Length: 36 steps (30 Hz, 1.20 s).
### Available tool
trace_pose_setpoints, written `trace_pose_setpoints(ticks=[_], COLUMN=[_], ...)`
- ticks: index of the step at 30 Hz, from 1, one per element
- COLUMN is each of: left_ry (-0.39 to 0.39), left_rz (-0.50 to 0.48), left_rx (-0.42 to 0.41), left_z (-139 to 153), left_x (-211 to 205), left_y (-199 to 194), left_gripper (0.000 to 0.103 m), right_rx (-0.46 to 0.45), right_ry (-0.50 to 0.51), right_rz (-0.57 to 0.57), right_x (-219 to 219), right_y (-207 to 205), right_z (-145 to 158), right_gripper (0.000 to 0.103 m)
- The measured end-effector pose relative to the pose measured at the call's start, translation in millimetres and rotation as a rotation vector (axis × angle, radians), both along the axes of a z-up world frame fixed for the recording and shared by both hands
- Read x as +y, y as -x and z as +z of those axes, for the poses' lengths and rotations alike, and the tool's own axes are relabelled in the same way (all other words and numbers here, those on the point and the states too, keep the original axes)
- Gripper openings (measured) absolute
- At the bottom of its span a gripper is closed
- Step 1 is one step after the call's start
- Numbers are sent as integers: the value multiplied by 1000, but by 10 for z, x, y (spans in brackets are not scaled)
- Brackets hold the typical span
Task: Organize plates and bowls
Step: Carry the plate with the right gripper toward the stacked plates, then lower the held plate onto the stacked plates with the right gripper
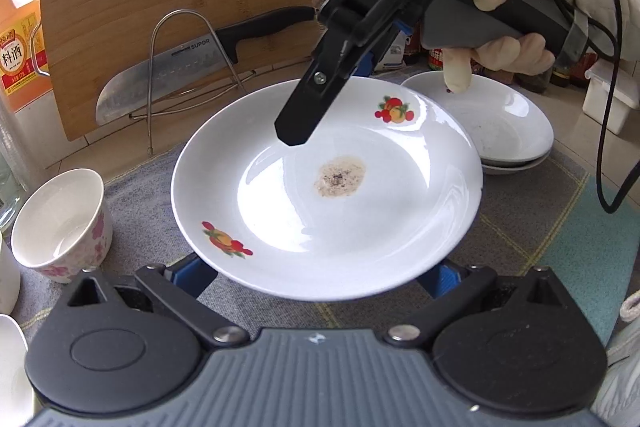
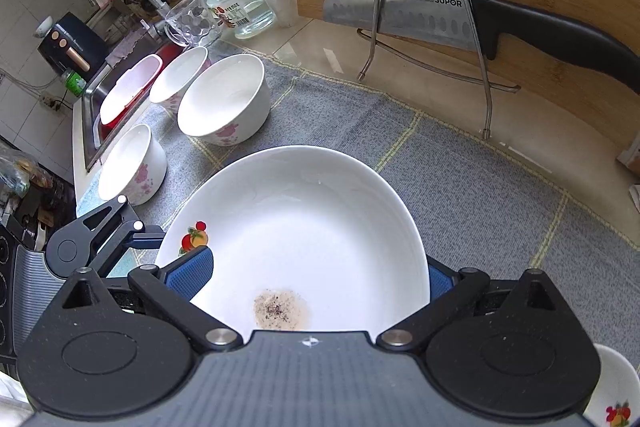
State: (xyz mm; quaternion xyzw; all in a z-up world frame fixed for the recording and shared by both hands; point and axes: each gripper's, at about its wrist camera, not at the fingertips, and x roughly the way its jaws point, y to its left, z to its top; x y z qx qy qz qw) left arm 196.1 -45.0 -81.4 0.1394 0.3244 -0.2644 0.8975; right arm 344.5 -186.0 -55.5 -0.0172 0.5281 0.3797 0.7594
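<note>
A white deep plate (image 1: pixel 400 227) with fruit decals and a brown stain in its middle lies over the grey cloth. My left gripper (image 1: pixel 316 275) is open, its blue pads (image 1: pixel 192 277) spread wide and partly hidden under the plate's near rim. My right gripper (image 2: pixel 312 275) is open too and straddles the far rim: one finger (image 1: pixel 304 107) hangs over the plate's inside, the other sits below the rim. The plate (image 2: pixel 312 219) fills the right wrist view, where the left gripper (image 2: pixel 120 235) shows at its left edge. I cannot tell whether the plate rests on the cloth.
Stacked white plates (image 1: pixel 512 131) stand at the back right. A floral bowl (image 1: pixel 60 223) is on the left. Three floral bowls (image 2: pixel 224 99) stand near the sink (image 2: pixel 90 107). A cutting board (image 1: pixel 160 7), a knife (image 1: pixel 180 75) on a wire rack and bottles line the back.
</note>
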Motion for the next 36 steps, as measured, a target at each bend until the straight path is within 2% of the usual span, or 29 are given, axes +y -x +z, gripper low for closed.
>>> trace_pose_setpoints(ticks=[9, 19, 36], left_ry=[-6, -16, -2], left_rz=[-62, -174, -370], left_rx=[-9, -11, 7], left_z=[113, 178, 116], left_x=[-120, -378, -902], left_y=[190, 281, 264], left_gripper=[102, 102, 102], right_rx=[-17, -26, -26], right_ry=[-12, -14, -3], right_rz=[-55, -155, -359], right_x=[-229, -608, -1377], right_y=[297, 574, 989], right_z=[131, 201, 190], right_gripper=[103, 103, 103])
